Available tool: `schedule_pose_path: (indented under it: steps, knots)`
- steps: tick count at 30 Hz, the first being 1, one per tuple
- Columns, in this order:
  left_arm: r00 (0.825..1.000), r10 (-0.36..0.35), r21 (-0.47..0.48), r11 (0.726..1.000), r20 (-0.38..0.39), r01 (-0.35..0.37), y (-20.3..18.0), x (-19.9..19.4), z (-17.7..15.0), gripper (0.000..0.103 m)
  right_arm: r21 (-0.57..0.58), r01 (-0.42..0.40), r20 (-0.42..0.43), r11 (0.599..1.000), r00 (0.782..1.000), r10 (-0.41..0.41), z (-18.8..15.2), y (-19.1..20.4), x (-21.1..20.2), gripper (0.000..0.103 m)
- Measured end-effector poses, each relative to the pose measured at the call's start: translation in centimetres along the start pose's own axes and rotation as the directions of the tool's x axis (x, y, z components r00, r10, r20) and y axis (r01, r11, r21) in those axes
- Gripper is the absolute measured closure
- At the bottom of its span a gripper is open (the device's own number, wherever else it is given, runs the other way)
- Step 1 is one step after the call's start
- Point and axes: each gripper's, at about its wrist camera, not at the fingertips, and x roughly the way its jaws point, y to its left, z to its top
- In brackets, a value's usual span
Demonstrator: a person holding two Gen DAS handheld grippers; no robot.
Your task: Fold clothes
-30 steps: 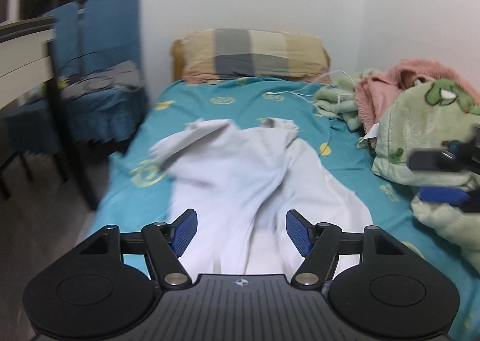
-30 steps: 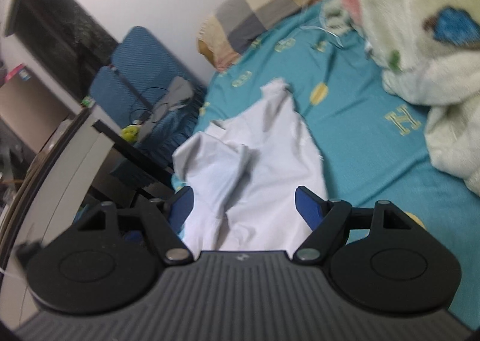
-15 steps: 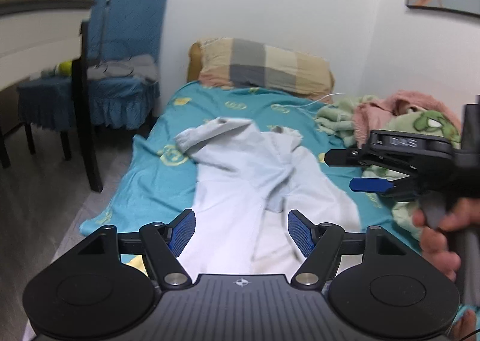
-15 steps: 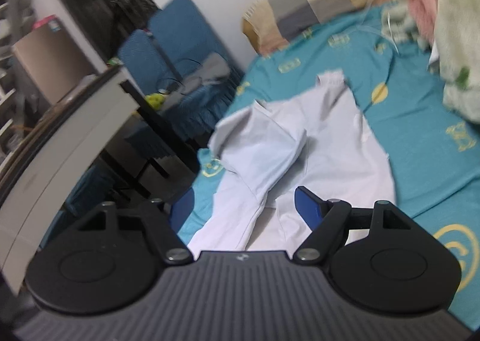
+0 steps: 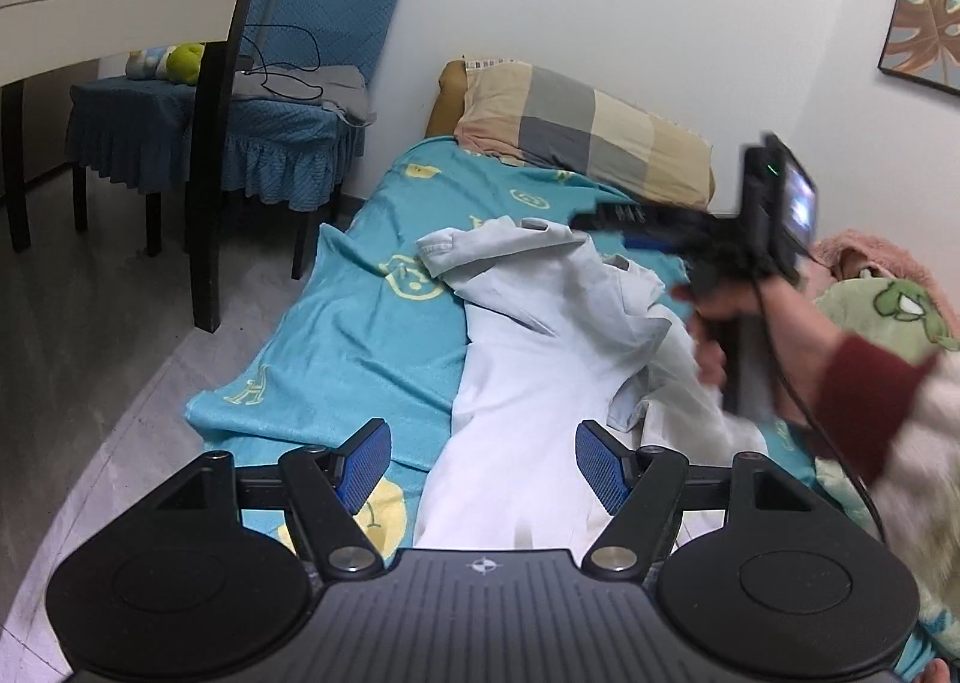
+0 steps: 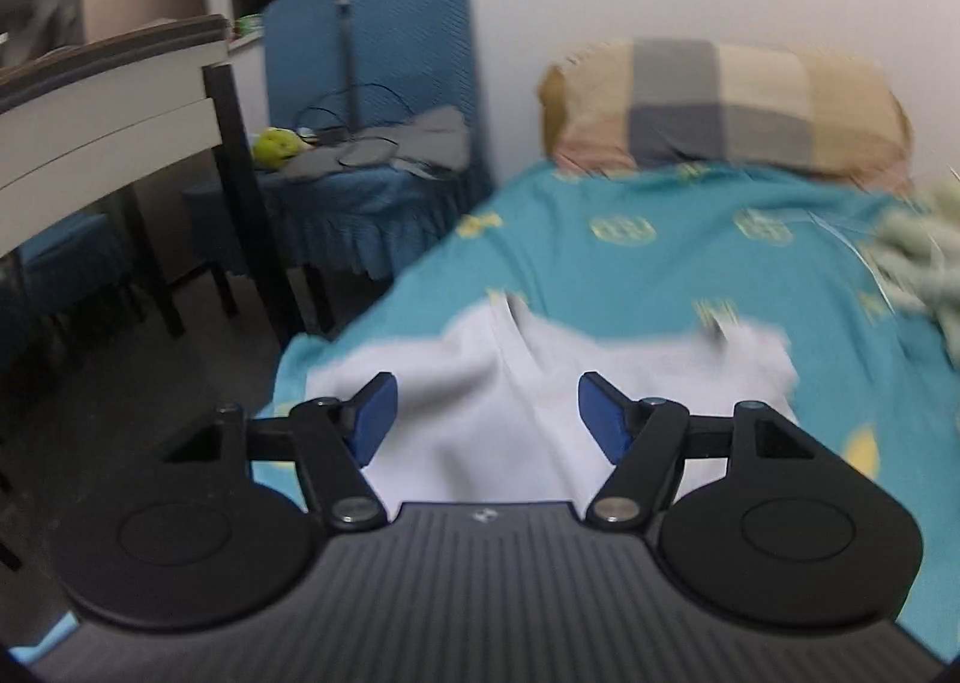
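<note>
Lying rumpled on the teal bed sheet (image 5: 360, 323), the white shirt (image 5: 528, 383) is not yet folded — both grippers hover empty: left gripper (image 5: 483, 464) spread, right gripper (image 6: 486, 413) closing on nothing. Next, probably pinch an upper edge and flatten.

Bare bed sheet (image 5: 360, 335) lies left of the white garment (image 5: 528, 383); heaped blankets (image 5: 888, 311) crowd its right.

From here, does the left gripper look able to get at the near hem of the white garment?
Probably yes. The left gripper is open right over the white garment on the bed, with nothing between; the right gripper, jaws closing, is farther up, out of its way.
</note>
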Motion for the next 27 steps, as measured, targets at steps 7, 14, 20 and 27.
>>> schedule_pose_path:
  steps: [7,14,20,27]
  knots:
    - [1.0,-0.003,-0.005,1.0,-0.024,0.003,0.0,1.1,-0.4,0.032,0.365,-0.093,-0.141,0.926,0.978,0.154,-0.2,-4.6,4.9,0.035]
    - [1.0,-0.003,-0.024,1.0,-0.021,0.003,-0.1,0.8,-0.3,0.033,0.103,-0.257,-0.276,0.961,0.921,0.276,-4.0,1.4,1.8,0.051]
    - [1.0,-0.002,-0.018,1.0,-0.02,0.001,-0.6,0.7,-0.4,0.033,-0.046,-0.375,-0.278,0.926,0.895,0.349,-4.4,3.4,-2.1,0.049]
    - [0.999,-0.006,-0.032,0.999,-0.041,0.004,-0.2,1.5,-0.6,0.033,0.219,-0.313,-0.101,0.924,0.935,0.34,-1.9,-2.0,-1.4,0.049]
